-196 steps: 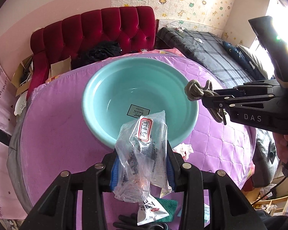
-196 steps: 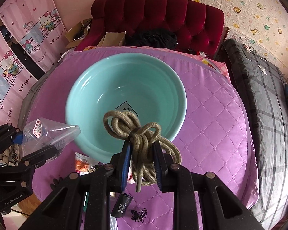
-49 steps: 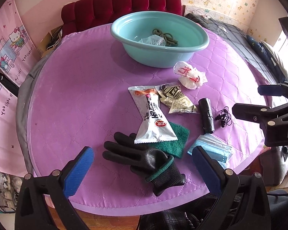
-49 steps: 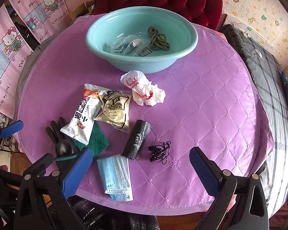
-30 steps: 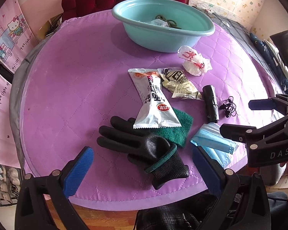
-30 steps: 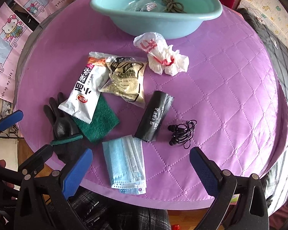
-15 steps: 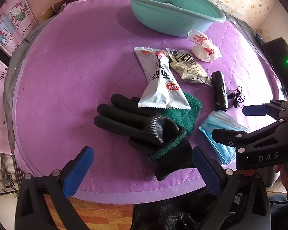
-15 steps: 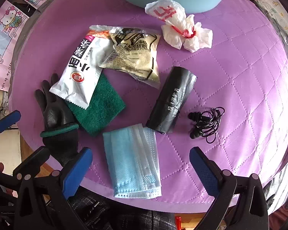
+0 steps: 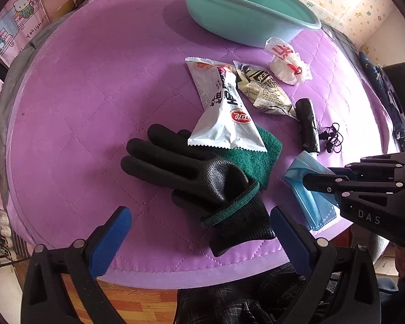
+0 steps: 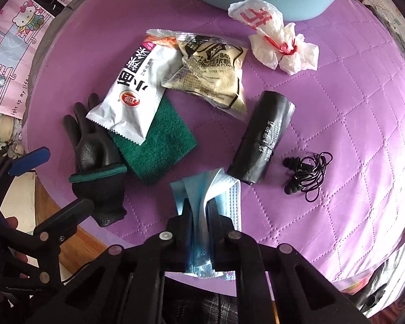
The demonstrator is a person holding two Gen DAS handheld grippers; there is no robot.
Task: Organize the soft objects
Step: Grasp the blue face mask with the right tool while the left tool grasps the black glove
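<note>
My right gripper is shut on a blue face mask at the near edge of the purple table; it also shows in the left wrist view. My left gripper is open, its blue pads either side of the cuff of a black glove, which also shows in the right wrist view. A teal basin stands at the far side.
On the table lie a green scouring pad, a white snack packet, a tan powder packet, a crumpled white plastic bag, a black bag roll and black earphones.
Both grippers have dropped from the basin, where they left the bag and rope, to the near table edge. The right gripper has closed on the face mask; the left has moved over the glove cuff.
</note>
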